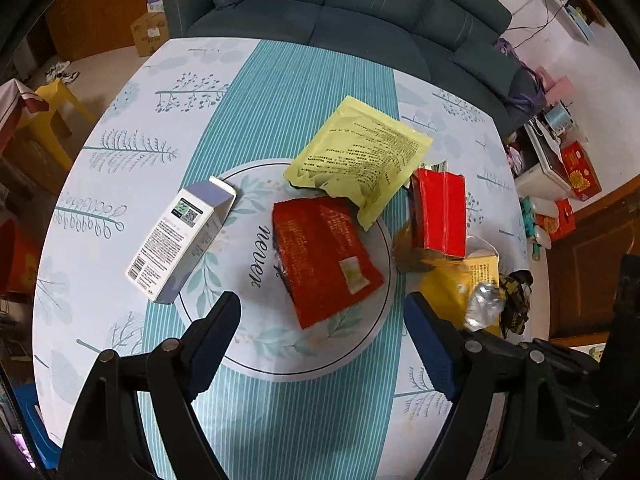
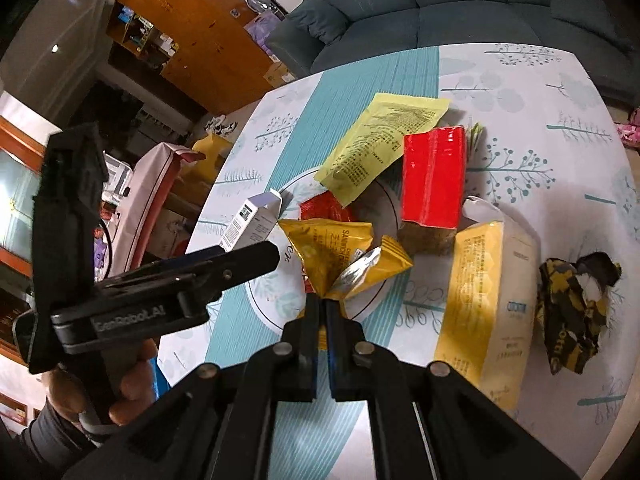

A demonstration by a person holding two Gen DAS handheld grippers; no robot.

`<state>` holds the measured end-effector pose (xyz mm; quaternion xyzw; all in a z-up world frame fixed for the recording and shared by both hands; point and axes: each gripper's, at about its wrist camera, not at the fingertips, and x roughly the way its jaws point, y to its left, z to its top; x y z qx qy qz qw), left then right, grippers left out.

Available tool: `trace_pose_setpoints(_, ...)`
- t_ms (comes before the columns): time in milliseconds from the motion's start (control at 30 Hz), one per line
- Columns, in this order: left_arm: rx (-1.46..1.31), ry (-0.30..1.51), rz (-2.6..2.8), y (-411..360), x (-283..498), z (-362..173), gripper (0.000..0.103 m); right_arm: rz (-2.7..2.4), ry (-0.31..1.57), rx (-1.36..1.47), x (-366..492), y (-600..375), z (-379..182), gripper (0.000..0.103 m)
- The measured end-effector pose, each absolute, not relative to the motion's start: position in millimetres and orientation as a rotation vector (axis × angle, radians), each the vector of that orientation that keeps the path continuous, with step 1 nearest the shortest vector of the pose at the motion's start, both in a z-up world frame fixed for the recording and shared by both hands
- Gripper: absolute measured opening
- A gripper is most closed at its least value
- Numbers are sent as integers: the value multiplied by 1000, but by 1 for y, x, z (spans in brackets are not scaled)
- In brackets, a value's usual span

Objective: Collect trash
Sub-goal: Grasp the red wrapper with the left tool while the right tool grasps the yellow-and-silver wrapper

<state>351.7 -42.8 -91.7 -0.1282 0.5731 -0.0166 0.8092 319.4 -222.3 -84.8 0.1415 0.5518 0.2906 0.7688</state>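
My right gripper (image 2: pixel 323 303) is shut on a yellow snack wrapper (image 2: pixel 340 254) and holds it above the round placemat (image 2: pixel 276 300). My left gripper (image 1: pixel 322 312) is open and empty, hovering over the placemat (image 1: pixel 256 344) near a dark red packet (image 1: pixel 324 260). The left gripper also shows in the right wrist view (image 2: pixel 240 264). On the table lie a pale yellow pouch (image 1: pixel 360 160), a white box (image 1: pixel 180 240), a bright red bag (image 1: pixel 440 212), a yellow-and-white bag (image 2: pixel 480 308) and a crumpled black-and-yellow wrapper (image 2: pixel 572 308).
The table has a white and teal patterned cloth (image 1: pixel 280 100). A dark sofa (image 1: pixel 340 4) stands behind it. A yellow stool (image 1: pixel 56 100) and boxes stand on the floor to the left. Clutter lines the right wall.
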Motion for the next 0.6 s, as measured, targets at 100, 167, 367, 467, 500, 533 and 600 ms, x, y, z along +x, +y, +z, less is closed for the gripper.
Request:
trace_pose_setpoints(100, -299, 1238, -26, -39, 354, -97, 82, 618, 1195, 325, 320, -230, -83, 3)
trace_pose_setpoints(167, -320, 1249, -16, -37, 357, -101, 82, 611, 1189, 327, 321, -233, -82, 3)
trace_pose_setpoints(367, -375, 1297, 20, -38, 376, -120, 82, 578, 1161, 331, 334, -236, -84, 3)
trace_pose_setpoints(467, -396, 1319, 27, -43, 386, -130, 82, 553, 1144, 323, 343, -237, -85, 3)
trace_pose_setpoints(500, -397, 1331, 36, -46, 391, -134, 82, 544, 1139, 318, 346, -237, -85, 3)
trace_pose_setpoints(533, -396, 1339, 46, -48, 394, -137, 82, 537, 1135, 314, 349, -238, -86, 3)
trace_pose_setpoints(600, -404, 1359, 74, -51, 401, -144, 82, 521, 1130, 307, 353, -239, -87, 3)
